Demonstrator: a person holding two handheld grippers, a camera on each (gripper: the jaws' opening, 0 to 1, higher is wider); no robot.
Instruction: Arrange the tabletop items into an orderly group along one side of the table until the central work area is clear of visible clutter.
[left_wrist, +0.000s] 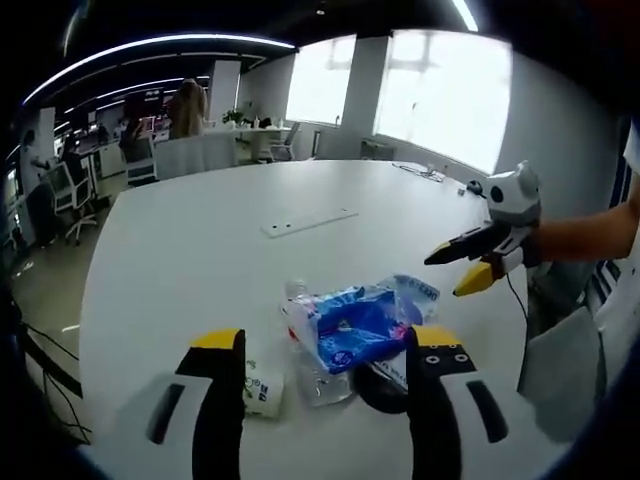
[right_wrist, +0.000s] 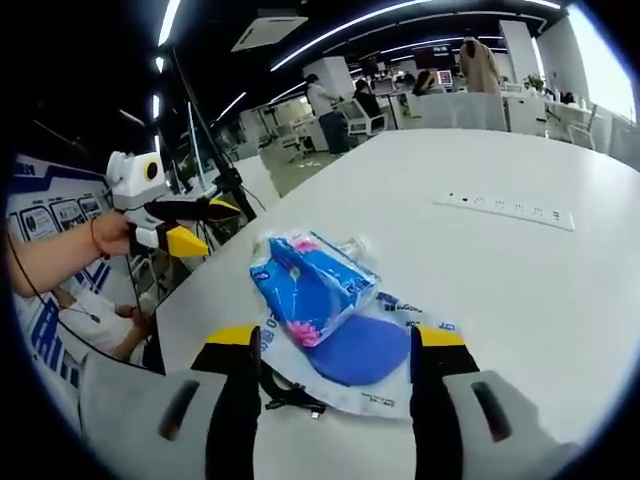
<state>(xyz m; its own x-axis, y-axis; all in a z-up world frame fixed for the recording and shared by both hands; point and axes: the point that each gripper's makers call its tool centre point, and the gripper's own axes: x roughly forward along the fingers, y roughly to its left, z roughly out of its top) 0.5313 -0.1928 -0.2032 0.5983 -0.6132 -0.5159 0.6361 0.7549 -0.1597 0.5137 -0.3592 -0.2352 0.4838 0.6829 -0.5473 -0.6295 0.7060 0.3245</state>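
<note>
**Clutter bunched at the worktop's near edge, both tools open**

The white worktop (left_wrist: 200, 250) runs far back, bare but for a flush socket strip (left_wrist: 309, 222) at its middle. The office behind it is small and blurred: chairs, desks and standing people cannot be made out in detail.

The left tool (left_wrist: 325, 352) stands open, jaws wide apart and holding nothing, with the pile between and just beyond its tips. The right tool (right_wrist: 335, 345) is likewise open and empty, its jaws flanking the same pile from the other side. In the left gripper view it comes in from the right, jaws parted, above the worktop.

The blue tissue pack (right_wrist: 312, 285) lies on top, tilted, resting on a clear bag (right_wrist: 385, 365) with a blue patch inside. A clear bottle (left_wrist: 310, 345) lies under the pack, mostly covered. A dark round thing (left_wrist: 380, 390) beside it is half hidden by the jaw; I cannot tell what it is. A black cable (right_wrist: 285, 392) pokes from under the bag. A small white printed cup (left_wrist: 262, 390) lies on its side, touching the left jaw.
</note>
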